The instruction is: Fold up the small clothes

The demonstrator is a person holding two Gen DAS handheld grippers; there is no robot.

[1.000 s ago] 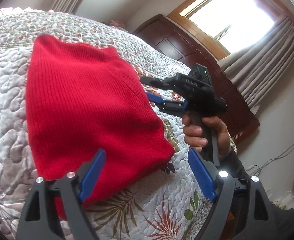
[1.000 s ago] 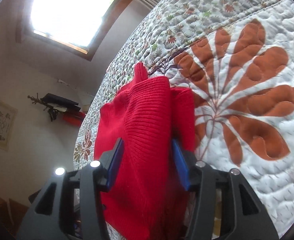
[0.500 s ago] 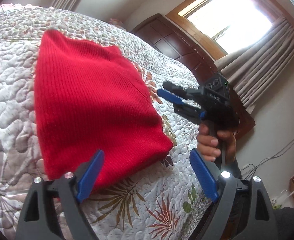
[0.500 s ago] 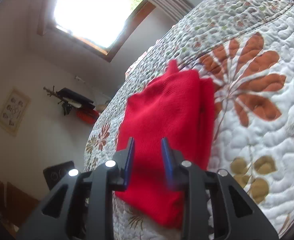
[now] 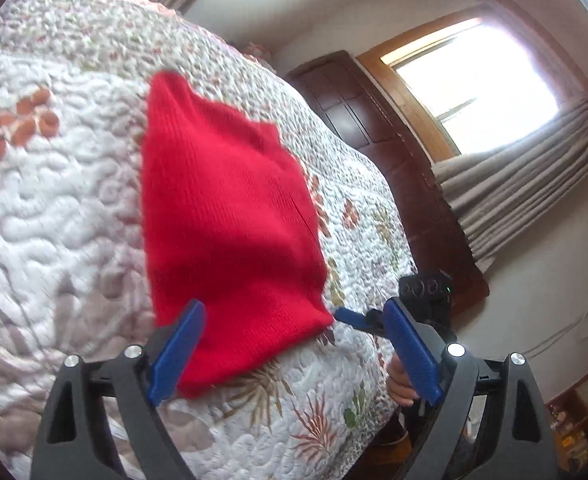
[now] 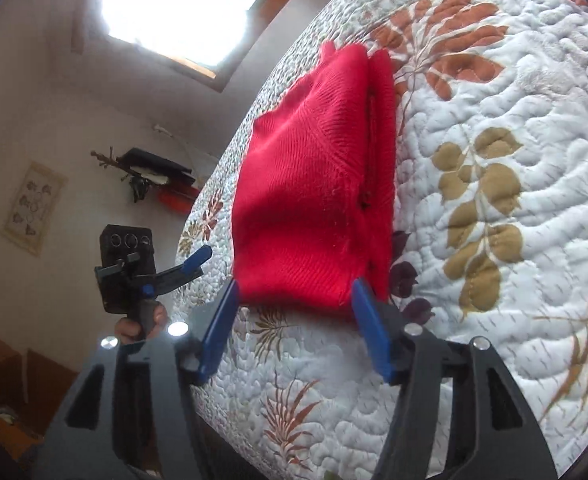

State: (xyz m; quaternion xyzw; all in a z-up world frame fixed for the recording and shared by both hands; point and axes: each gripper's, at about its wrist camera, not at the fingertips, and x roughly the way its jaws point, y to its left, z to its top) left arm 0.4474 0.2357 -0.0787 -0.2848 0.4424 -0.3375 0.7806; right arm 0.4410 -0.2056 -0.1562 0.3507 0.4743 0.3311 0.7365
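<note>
The quilted bedspread (image 5: 53, 208) with its leaf and flower print fills most of both my views. Behind it, in the upper right of the left wrist view, a bright window (image 5: 478, 92) sits above grey curtains (image 5: 526, 196) and a dark wooden headboard (image 5: 378, 128). The folded red knit garment (image 5: 225, 232) lies flat on the bedspread, running from the upper middle of that frame down to the lower middle; in the right wrist view it sits in the centre, its layered folded edge on the right. My left gripper (image 5: 294, 356) is spread wide, grasping nothing, its left blue pad overlapping the garment's near edge in the frame. My right gripper (image 6: 294, 326) is likewise released, its blue fingers (image 6: 370, 336) flanking the garment's near edge.
</note>
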